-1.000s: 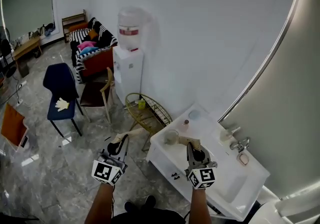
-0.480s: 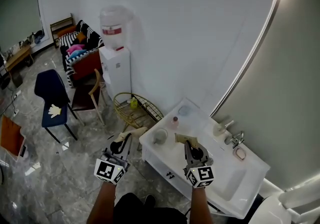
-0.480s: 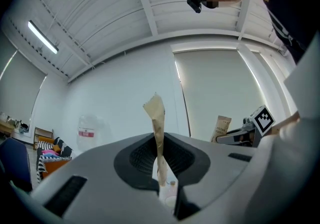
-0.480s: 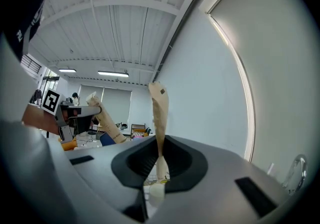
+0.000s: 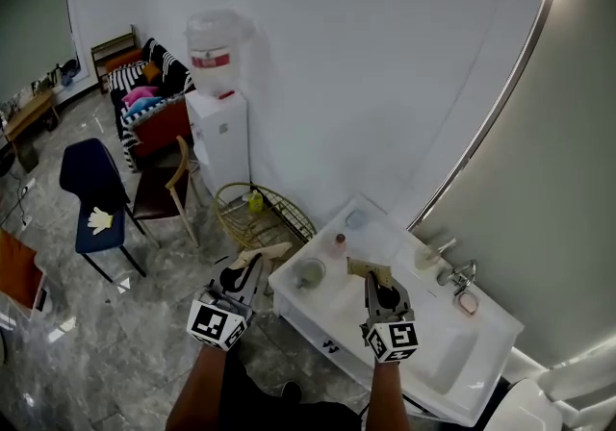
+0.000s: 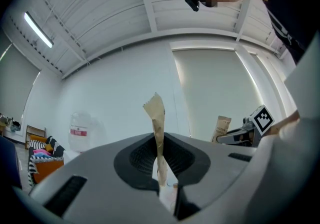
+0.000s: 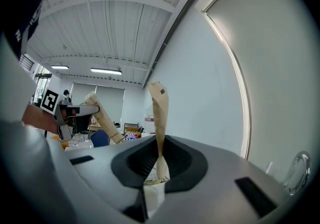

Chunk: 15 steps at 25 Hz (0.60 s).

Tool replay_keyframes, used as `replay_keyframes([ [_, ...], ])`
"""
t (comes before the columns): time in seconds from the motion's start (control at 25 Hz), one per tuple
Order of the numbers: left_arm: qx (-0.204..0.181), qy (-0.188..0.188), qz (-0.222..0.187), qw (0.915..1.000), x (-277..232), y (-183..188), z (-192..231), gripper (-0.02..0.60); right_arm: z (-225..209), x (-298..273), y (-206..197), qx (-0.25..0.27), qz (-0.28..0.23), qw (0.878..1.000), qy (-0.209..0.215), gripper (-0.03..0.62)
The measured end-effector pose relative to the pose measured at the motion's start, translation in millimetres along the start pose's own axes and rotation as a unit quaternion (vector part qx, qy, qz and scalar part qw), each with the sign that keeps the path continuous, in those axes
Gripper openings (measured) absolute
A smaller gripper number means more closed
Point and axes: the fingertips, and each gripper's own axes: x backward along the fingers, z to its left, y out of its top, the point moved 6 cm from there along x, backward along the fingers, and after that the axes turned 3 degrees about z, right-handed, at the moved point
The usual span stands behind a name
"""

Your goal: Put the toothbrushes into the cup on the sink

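Note:
A white cup [image 5: 310, 272] stands on the left end of the white sink [image 5: 420, 335]. My left gripper [image 5: 252, 266] is shut on a tan paper-wrapped toothbrush [image 5: 266, 252], just left of the sink's edge and near the cup. The same packet [image 6: 157, 120] stands upright between the jaws of the left gripper [image 6: 161, 168] in its own view. My right gripper [image 5: 376, 282] is over the sink top, shut on a second wrapped toothbrush [image 5: 365, 268]. In the right gripper view that packet [image 7: 160, 118] rises from the closed jaws of the right gripper [image 7: 159, 164].
A faucet [image 5: 463, 277] and a soap dish [image 5: 469, 303] sit at the sink's right; a small bottle [image 5: 339, 242] is behind the cup. A wire basket stand [image 5: 262, 214], a water dispenser [image 5: 218, 126], a wooden chair [image 5: 169, 190] and a blue chair [image 5: 87, 184] stand to the left.
Both grippers have moved forward toward the sink, each still holding its wrapped toothbrush. The left one now sits closer to the sink's edge and the cup.

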Motion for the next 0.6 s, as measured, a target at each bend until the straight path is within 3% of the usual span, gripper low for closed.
replay_keyframes([
  [0.6, 0.029, -0.129, -0.001, 0.9912, -78, -15, 123, 0.046, 40, -89, 19, -0.008, 0.015, 0.993, -0.118, 0.049],
])
